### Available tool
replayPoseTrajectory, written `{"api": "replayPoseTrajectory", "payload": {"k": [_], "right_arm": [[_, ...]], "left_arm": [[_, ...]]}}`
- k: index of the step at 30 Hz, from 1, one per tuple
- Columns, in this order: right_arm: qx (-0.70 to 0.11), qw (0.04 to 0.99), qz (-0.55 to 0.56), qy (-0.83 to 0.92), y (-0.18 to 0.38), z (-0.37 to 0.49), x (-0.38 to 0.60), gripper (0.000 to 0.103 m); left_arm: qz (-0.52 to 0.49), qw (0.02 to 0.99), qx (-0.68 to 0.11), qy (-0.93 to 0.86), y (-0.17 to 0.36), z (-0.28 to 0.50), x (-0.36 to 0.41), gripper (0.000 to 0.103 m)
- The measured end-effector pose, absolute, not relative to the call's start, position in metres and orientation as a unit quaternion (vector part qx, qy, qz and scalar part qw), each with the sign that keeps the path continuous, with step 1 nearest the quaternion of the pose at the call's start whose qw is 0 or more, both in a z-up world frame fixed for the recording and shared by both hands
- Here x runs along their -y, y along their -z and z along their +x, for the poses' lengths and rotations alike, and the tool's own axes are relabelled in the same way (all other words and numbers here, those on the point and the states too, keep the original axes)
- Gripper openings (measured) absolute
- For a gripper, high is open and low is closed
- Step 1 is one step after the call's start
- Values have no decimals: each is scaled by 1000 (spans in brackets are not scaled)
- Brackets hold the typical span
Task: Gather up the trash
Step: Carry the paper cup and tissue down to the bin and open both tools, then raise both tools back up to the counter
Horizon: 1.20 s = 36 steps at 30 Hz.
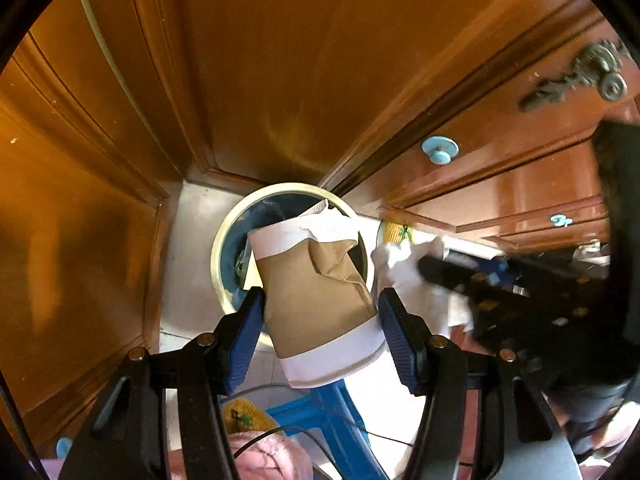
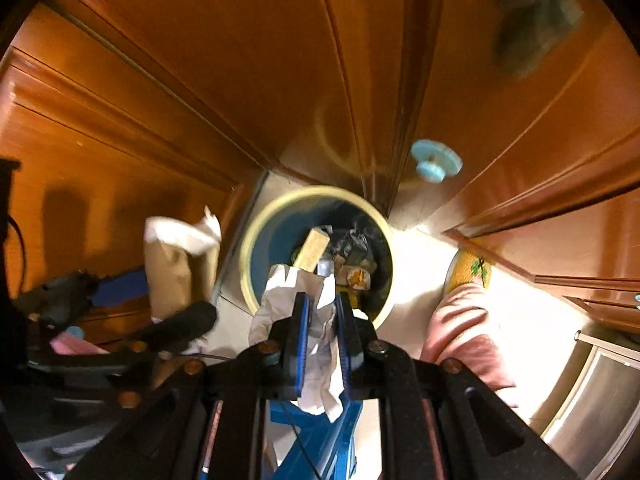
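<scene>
- Left wrist view showed the left claw (image 1: 320, 316) clamped on a crushed paper cup (image 1: 316, 292) above the bin (image 1: 218, 248).
- Right claw (image 2: 322, 312), jaws together on crumpled paper (image 2: 280, 292), should release only over the bin's opening.

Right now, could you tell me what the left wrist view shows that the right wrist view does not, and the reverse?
Only the left wrist view shows the ornate metal handle on the wooden cabinet.

Only the right wrist view shows the trash already in the bin, including a yellow box.

Both show the crushed paper cup between the left gripper pads, the crumpled tissue pinched in the right gripper, and the light-blue knob.
</scene>
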State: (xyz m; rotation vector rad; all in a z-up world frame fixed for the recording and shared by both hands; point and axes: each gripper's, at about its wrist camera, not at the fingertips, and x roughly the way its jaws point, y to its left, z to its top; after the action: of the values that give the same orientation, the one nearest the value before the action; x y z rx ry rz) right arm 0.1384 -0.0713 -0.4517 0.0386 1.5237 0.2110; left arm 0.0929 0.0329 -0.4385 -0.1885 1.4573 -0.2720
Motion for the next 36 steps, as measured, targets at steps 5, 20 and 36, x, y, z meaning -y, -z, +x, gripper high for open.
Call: {"api": "replayPoseTrajectory", "payload": {"k": [5,20,36], "right_arm": [[-698,710,23,-88,471,143,71,14],[-707,699,88,-61,489,157,87,50],[-697,711,73,-56,484,152,93,50]], "left_arm": [[-102,718,-678,119,459,100,-34,57],[-92,699,-701,101,488,111,-27,86],[-61,709,-697,90,489,111,-26,97]]}}
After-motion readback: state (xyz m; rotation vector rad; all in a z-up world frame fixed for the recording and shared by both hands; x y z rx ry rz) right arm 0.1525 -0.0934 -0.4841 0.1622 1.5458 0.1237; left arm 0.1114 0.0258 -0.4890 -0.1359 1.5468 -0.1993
